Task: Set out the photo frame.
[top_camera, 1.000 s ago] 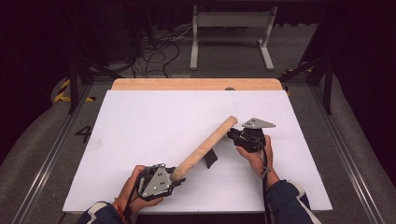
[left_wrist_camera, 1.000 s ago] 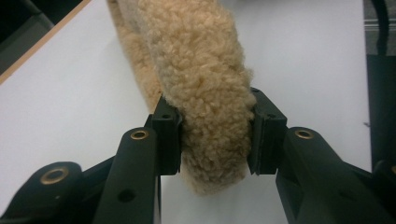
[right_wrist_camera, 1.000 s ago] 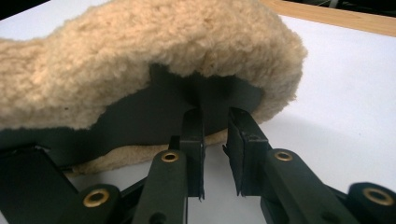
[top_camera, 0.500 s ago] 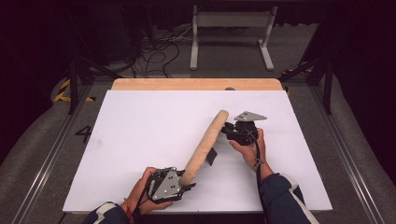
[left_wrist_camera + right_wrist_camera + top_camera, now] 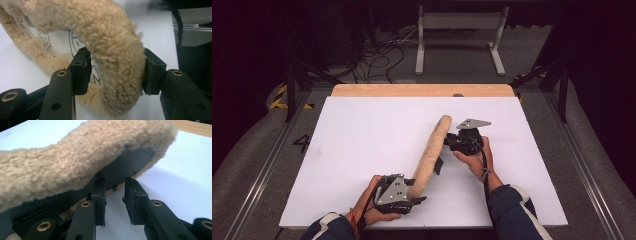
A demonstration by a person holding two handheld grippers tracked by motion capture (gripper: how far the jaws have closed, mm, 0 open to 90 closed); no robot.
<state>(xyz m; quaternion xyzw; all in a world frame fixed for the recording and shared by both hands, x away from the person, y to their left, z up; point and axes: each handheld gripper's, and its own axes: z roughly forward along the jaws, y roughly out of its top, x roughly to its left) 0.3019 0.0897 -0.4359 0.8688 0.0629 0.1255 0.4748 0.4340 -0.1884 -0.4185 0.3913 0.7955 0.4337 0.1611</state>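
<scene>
High view is showing a long tan fleece cover (image 5: pixel 431 156), a fuzzy band like a steering wheel wrap, lying at a slant across the white table (image 5: pixel 362 135), its far end pointing toward the wooden strip (image 5: pixel 422 90) at the table's back edge and its near end sitting by the front edge. The left claw (image 5: pixel 418 195), held in the person's left hand (image 5: pixel 371 207), is reaching the cover's near end, while the right claw (image 5: pixel 451 141), held in the right hand (image 5: pixel 474 159), is sitting just beside the upper part of the cover. Left gripper view is looking at the fleece (image 5: pixel 110 50) curving between its two black jaws: the jaws are standing on either side of the thick woolly band, the right-hand pad touching the pile and the left-hand pad (image 5: pixel 81 71) sitting at the inner edge, beside the pale lining with its printed drawings; these jaws have just been opening with the band between them, and whether they are pinching it I cannot tell for sure. Right gripper view is showing the fleece (image 5: pixel 75 162) arching above its jaws, with the dark grey inner lining (image 5: pixel 130 165) facing them; the jaws are standing apart with a narrow gap, nothing caught between them, their tips just under the lining's edge. Blue sleeves (image 5: pixel 512 210) are coming in from the bottom.
</scene>
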